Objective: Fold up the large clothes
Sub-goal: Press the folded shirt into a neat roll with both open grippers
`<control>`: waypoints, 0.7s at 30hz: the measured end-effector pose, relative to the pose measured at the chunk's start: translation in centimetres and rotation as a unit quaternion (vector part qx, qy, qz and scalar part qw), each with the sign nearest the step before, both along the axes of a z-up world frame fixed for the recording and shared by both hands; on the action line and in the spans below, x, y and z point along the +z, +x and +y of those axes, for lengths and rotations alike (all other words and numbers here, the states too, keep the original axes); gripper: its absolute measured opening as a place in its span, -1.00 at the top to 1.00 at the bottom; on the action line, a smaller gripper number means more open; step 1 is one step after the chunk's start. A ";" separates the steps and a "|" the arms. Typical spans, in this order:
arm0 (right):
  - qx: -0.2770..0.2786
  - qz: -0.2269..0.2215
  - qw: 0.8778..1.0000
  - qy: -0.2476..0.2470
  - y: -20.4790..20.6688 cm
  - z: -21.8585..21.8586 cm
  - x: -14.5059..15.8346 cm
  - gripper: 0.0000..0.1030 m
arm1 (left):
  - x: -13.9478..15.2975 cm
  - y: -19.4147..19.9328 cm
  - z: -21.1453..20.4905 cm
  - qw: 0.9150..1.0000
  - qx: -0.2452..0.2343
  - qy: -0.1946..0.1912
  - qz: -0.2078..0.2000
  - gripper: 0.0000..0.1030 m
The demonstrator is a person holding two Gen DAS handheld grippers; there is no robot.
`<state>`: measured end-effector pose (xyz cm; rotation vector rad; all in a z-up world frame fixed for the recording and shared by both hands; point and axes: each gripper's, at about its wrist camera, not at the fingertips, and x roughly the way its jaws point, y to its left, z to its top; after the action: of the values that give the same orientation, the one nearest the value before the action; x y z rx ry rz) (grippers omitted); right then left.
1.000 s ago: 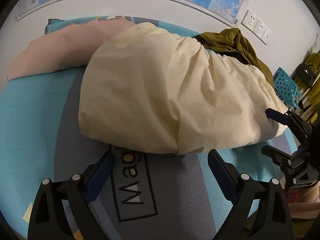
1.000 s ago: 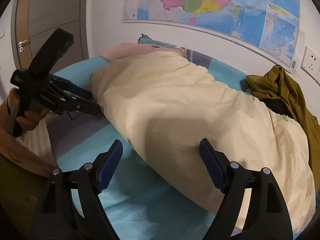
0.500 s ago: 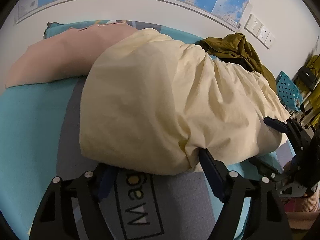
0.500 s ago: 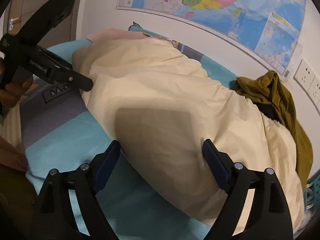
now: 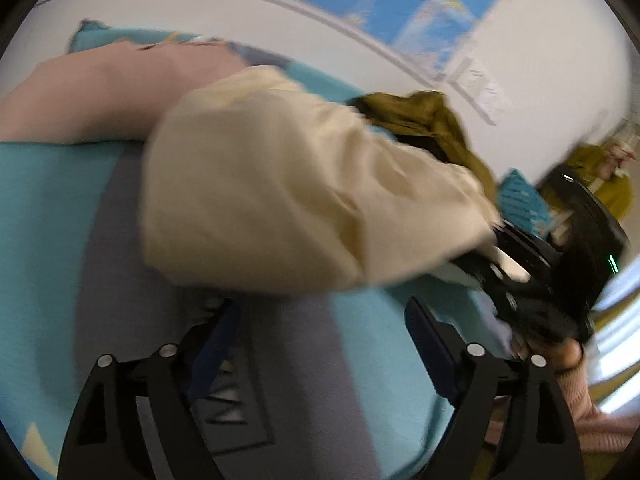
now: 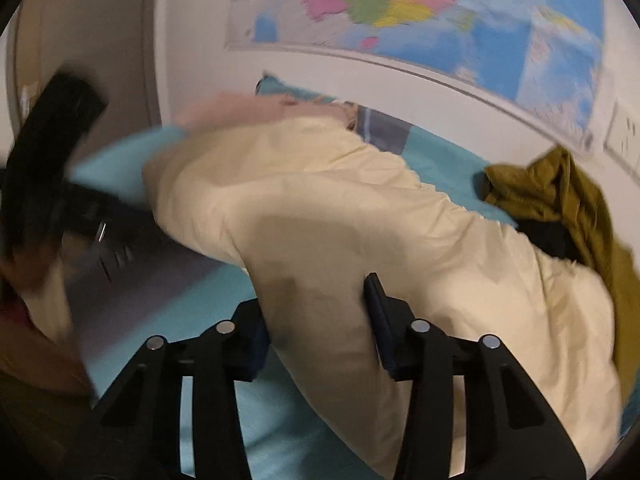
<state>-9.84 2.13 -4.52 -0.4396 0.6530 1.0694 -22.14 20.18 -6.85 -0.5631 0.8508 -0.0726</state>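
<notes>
Right gripper point(image 6: 316, 320) pinching cream garment point(image 6: 320, 208); door only there

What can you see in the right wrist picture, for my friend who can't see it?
The right gripper, its jaws just closing, pinches a fold of the pale yellow garment on a teal bed. An olive garment lies behind.

Teal-and-grey bed point(image 5: 52, 216) — cream garment point(image 6: 320, 216), olive garment point(image 6: 568, 196), pink garment point(image 5: 100, 96) on it

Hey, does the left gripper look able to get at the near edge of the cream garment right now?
Probably yes: the left gripper is open, the cream garment edge lies just ahead, nothing between.
</notes>
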 end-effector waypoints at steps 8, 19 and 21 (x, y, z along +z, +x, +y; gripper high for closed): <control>-0.004 0.031 0.999 0.008 0.1 -0.3 -0.3 0.17 | -1.5 3.3 1.4 0.994 0.031 -0.102 -0.018 -0.74; -0.096 0.215 0.963 0.132 1.2 -12.7 0.2 -0.43 | -3.0 5.6 2.8 0.989 0.036 -0.145 0.002 -0.04; -0.152 0.255 0.942 0.154 2.0 -17.2 -0.4 -0.50 | -3.0 5.9 2.5 0.991 0.033 -0.126 0.008 -0.02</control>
<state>-7.88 -15.03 -4.96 0.2212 0.9555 0.9686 -16.26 22.72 -9.83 -0.8295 0.8441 -0.1163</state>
